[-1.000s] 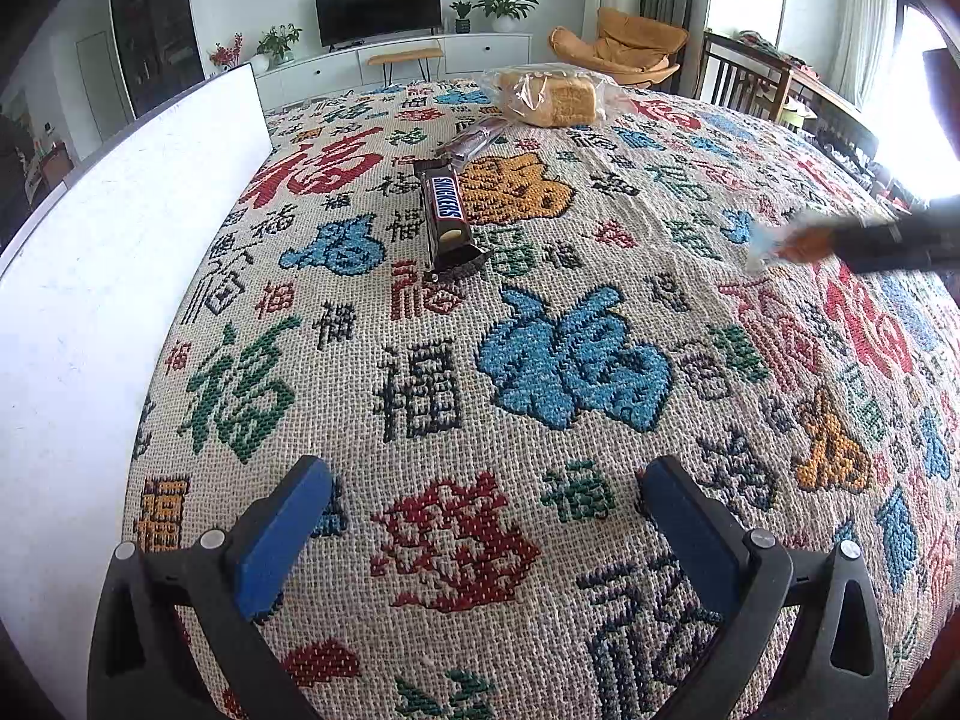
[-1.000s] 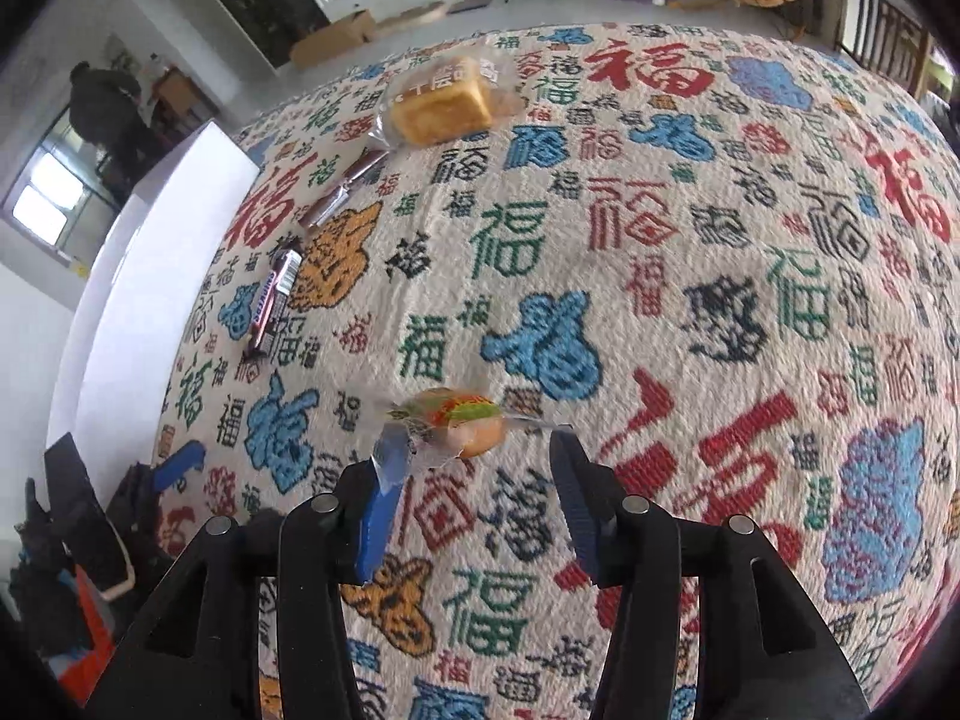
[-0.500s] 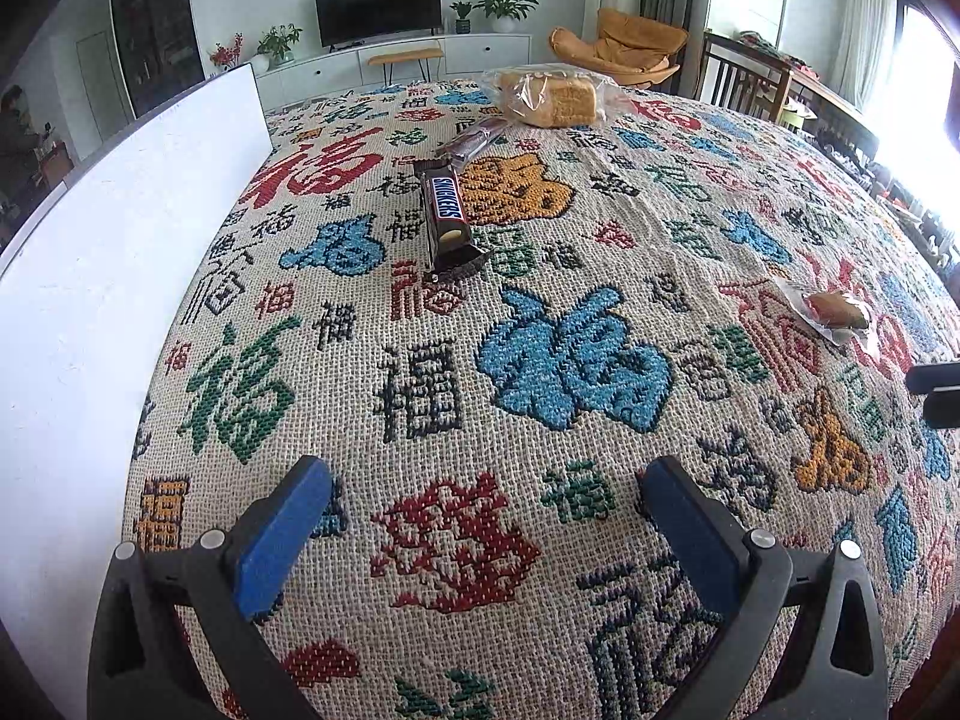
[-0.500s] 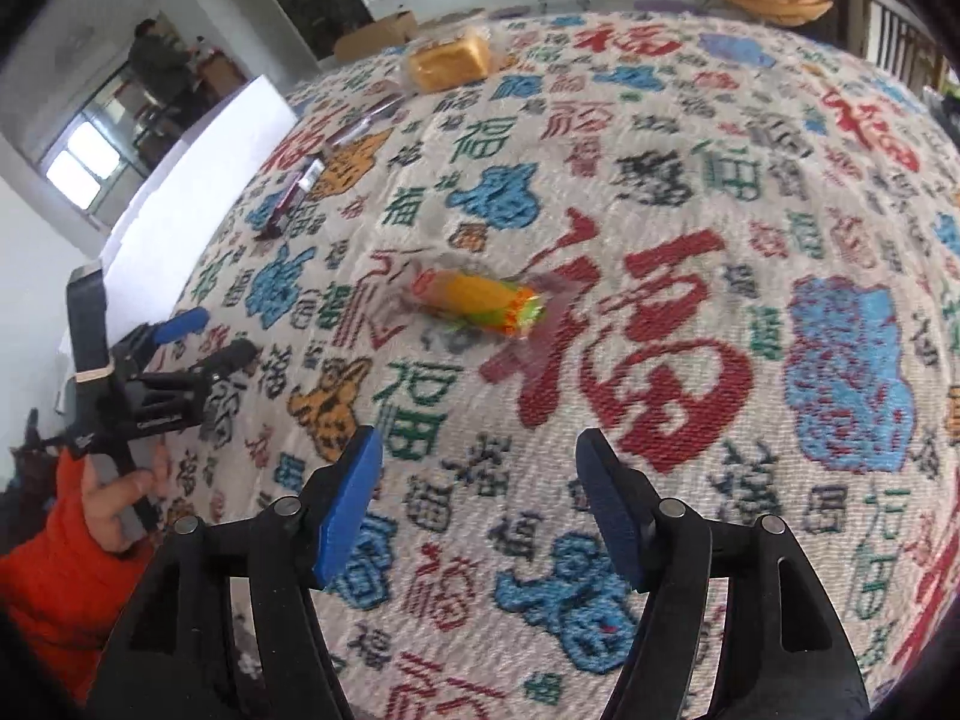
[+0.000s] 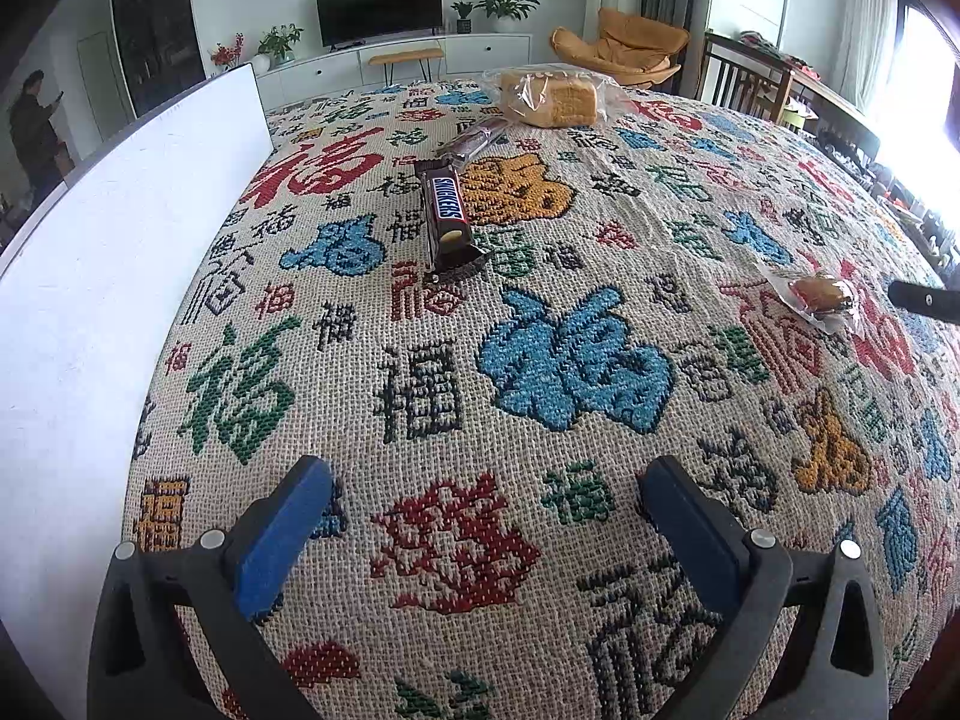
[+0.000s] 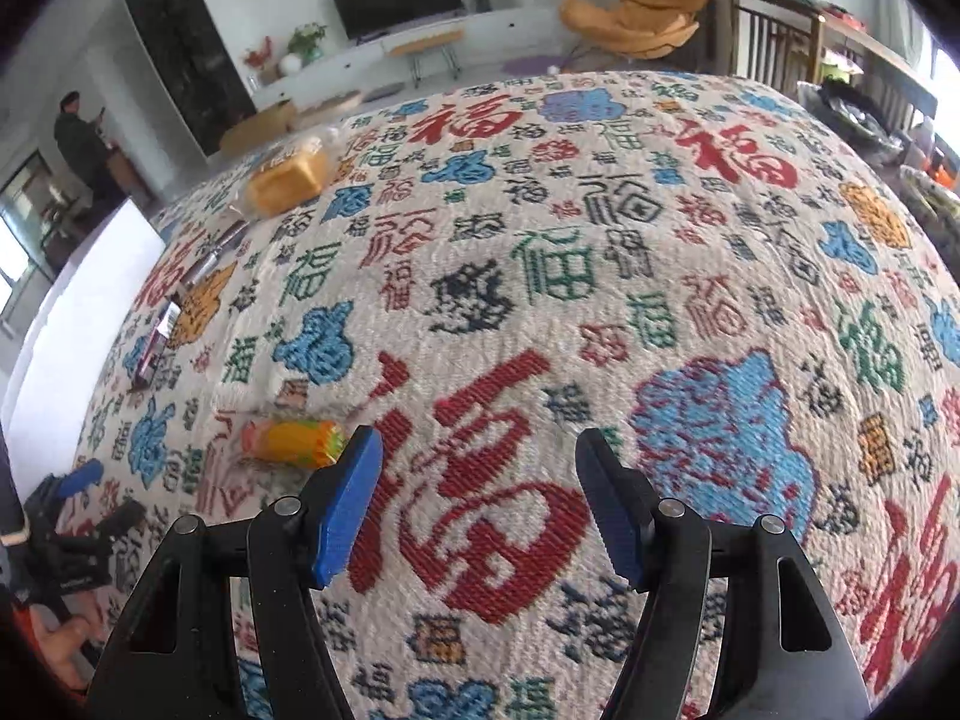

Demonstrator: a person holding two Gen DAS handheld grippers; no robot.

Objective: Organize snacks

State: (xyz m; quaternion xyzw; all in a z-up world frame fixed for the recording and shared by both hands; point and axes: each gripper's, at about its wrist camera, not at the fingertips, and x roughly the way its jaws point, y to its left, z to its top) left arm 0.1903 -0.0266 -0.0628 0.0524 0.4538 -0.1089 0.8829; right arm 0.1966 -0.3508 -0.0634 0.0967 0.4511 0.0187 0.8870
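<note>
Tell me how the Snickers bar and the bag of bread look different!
The Snickers bar is long, thin and dark brown with its name printed on it; the bag of bread is chunky, golden and see-through plastic. The Snickers bar lies nearer the left gripper, while the bag of bread sits at the far edge. Both are wrapped snacks lying flat on the patterned tablecloth, with no gripper touching them.

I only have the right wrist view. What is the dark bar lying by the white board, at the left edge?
Observer: A Snickers bar; the left wrist view shows its label.
Reviewer: Is the left gripper holding anything?
Observer: No. The left gripper is open, with only tablecloth between its fingers.
Reviewer: What lies between the Snickers and the bread?
Observer: A dark red wrapped bar, just short of the bagged bread.
</note>
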